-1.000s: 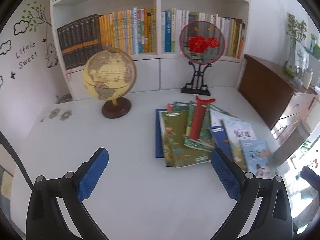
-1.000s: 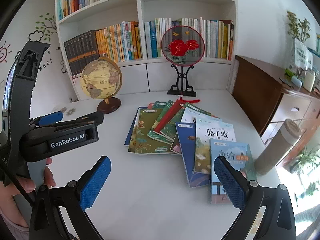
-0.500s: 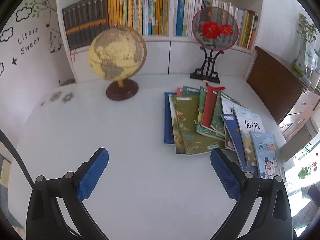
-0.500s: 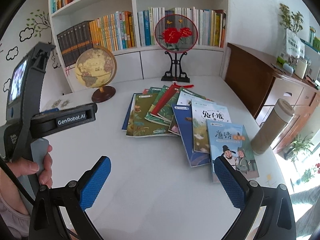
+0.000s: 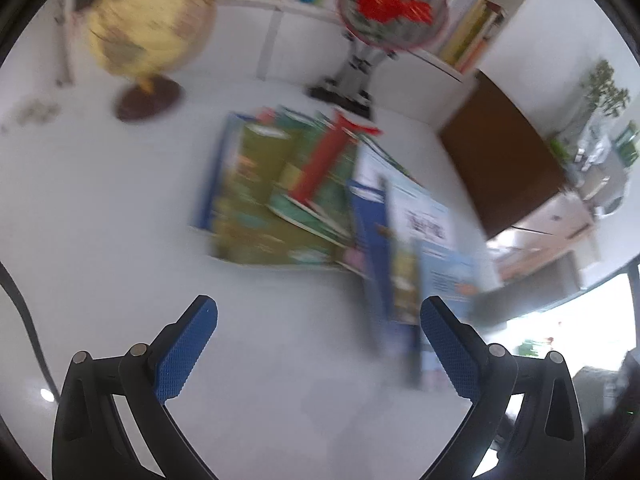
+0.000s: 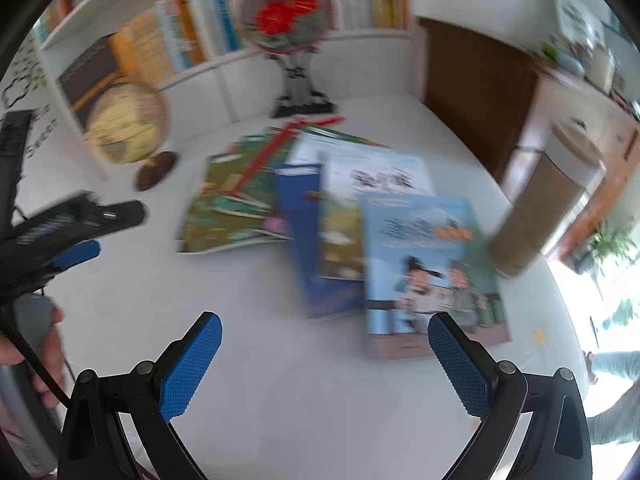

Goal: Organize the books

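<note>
Several thin books (image 5: 320, 196) lie fanned out and overlapping on the white table (image 5: 100, 220), blurred by motion in both views. In the right wrist view the nearest one is a light blue book with cartoon figures (image 6: 428, 272), overlapping a dark blue book (image 6: 304, 236); olive and green books (image 6: 228, 208) lie further back. My left gripper (image 5: 318, 316) hangs open over bare table in front of the pile. The right gripper (image 6: 325, 334) is open too, its right fingertip (image 6: 452, 340) close to the light blue book's near edge. Neither holds anything.
A globe (image 5: 148, 20) and a round red-flower fan on a black stand (image 5: 390, 4) stand behind the books, under the bookshelf (image 6: 168, 36). A tan cylinder cup (image 6: 536, 216) stands right of the pile. A brown cabinet (image 5: 500, 152) flanks the table. A hand holds the left gripper's body (image 6: 52, 232).
Both cameras have swung down and closer to the books, blurring the view. The pile now fills more of each frame. Both grippers stay open and the books have not moved.
</note>
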The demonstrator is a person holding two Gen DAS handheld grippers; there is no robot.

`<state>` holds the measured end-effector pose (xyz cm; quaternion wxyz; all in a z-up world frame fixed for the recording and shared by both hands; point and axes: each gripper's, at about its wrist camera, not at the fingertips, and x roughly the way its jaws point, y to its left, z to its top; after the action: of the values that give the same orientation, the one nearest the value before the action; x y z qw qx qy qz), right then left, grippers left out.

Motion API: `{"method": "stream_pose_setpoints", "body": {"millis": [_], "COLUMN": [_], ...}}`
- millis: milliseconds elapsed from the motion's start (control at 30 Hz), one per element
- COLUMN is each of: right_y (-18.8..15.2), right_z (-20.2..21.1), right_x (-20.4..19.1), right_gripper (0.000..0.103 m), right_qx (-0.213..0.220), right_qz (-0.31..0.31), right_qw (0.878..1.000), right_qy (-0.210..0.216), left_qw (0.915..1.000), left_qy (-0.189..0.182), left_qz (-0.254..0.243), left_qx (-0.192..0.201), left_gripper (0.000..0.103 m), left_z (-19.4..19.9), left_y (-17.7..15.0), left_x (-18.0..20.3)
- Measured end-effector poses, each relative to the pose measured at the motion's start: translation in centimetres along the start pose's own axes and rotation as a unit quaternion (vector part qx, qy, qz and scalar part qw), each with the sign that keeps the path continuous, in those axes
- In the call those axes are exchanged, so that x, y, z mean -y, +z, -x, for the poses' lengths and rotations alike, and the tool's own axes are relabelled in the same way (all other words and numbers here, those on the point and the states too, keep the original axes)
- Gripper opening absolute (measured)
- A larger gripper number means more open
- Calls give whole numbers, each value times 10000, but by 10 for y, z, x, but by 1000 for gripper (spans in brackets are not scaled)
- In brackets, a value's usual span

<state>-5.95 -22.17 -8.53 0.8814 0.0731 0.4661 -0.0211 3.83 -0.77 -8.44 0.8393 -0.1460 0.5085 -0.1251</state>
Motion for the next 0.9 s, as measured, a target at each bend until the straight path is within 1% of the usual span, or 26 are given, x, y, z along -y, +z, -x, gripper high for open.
{"method": "stream_pose_setpoints", "body": {"millis": [67,133,200,267,300,333,367,400,433,467,533,600,633,700,733,767,800,833,867,900], "right_y": [-4,-9,-15,-19,-20,-20,-21,-20,-20,-18,-15,-13,-11,-8,-6,-5,-2,0,2,2], "right_z": [-12,-25,-42,-56,-65,-70,-76,-82,-88,-94,-103,-110,-114,-122,-122,-125,-126,-127,-128,-129], "right_x": [31,61,97,122,137,145,155,163,168,173,179,190,196,202,202,202,202,201,201,200], "right_gripper": [103,103,103,103,103,103,103,103,103,102,98,98,98,99,95,95,94,89,84,79], "right_qx": [-65,-183,-345,-472,-541,-562,-578,-589,-612,-639,-727,-743,-731,-799,-709,-718,-727,-736,-752,-776], "right_qz": [-161,-365,-704,-978,-1161,-1250,-1342,-1369,-1350,-1307,-1201,-1139,-1107,-1006,-880,-777,-672,-643,-653,-682], "right_qw": [9998,9991,9968,9940,9918,9906,9892,9887,9888,9892,9900,9905,9906,9904,9921,9926,9929,9924,9896,9864], "right_qy": [-50,-134,-180,-135,-53,7,101,164,175,158,98,202,324,508,536,600,662,754,1035,1280], "left_qw": [9996,9978,9936,9863,9806,9747,9699,9668,9645,9639,9655,9679,9692,9685,9687,9693,9705,9702,9691,9685], "left_qy": [-62,-14,41,22,2,5,33,64,101,128,177,226,222,240,226,190,86,-100,-80,-13], "left_qz": [-94,-416,-857,-1297,-1529,-1711,-1827,-1877,-1882,-1818,-1650,-1512,-1491,-1512,-1501,-1463,-1378,-1250,-1145,-1135], "left_qx": [-257,-522,-735,-1022,-1225,-1438,-1610,-1731,-1850,-1943,-2008,-1992,-1947,-1962,-1966,-1968,-1976,-2073,-2183,-2216], "left_gripper": [101,101,100,98,97,92,83,78,74,74,74,74,74,74,74,73,72,63,58,58], "left_z": [-17,-37,-57,-79,-92,-106,-118,-128,-137,-146,-157,-162,-164,-166,-165,-165,-162,-163,-162,-162], "left_y": [-7,-16,-27,-40,-48,-57,-64,-68,-72,-75,-74,-71,-70,-68,-67,-67,-66,-66,-66,-66], "left_x": [20,47,76,103,116,128,138,143,148,151,153,154,156,159,159,159,157,155,152,149]}}
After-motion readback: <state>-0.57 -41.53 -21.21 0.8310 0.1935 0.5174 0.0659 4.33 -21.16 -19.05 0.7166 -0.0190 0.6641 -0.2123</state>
